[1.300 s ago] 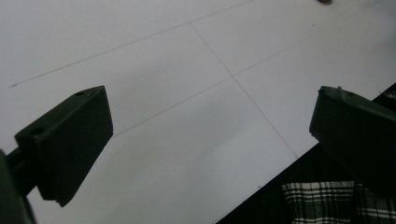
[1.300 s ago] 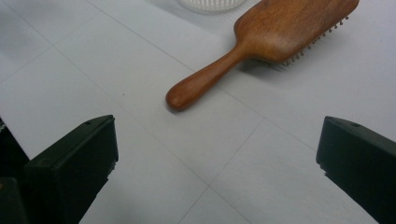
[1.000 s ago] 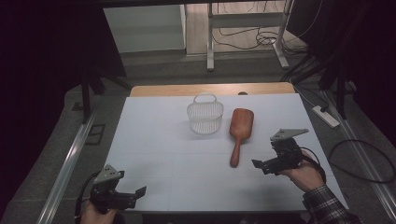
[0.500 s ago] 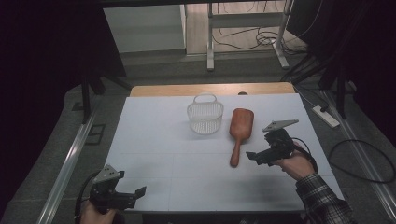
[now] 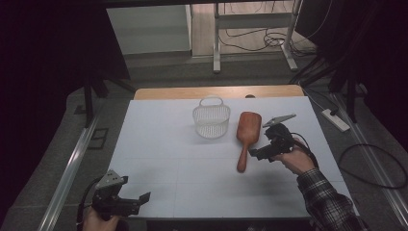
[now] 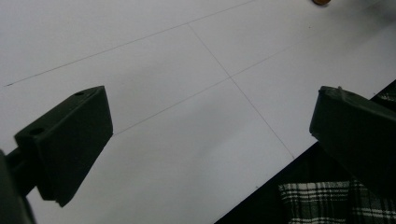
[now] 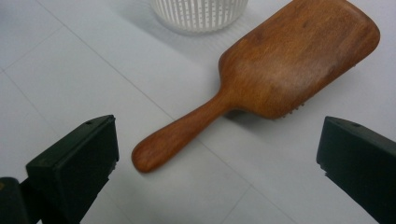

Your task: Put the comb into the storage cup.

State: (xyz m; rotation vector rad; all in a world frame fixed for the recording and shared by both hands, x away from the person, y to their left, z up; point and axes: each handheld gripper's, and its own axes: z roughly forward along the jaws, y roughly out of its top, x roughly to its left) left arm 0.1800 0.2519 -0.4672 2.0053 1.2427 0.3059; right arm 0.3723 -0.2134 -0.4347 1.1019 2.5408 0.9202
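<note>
Jaws on my left gripper (image 5: 126, 204) gape at the near edge, idle. My right gripper (image 5: 270, 150), also wide open, hangs just beside the wooden hairbrush (image 7: 261, 88), whose handle runs toward me; white basket (image 5: 211, 120) beyond.

Dim room, grey floor (image 5: 159, 72). White-topped bench (image 5: 159, 144) with thin grid lines, wooden far edge. Beyond it white metal frame legs (image 5: 216, 48), loose cables (image 5: 255, 41). Power strip (image 5: 335, 120) on floor. Metal rail (image 5: 67, 173) alongside bench.
</note>
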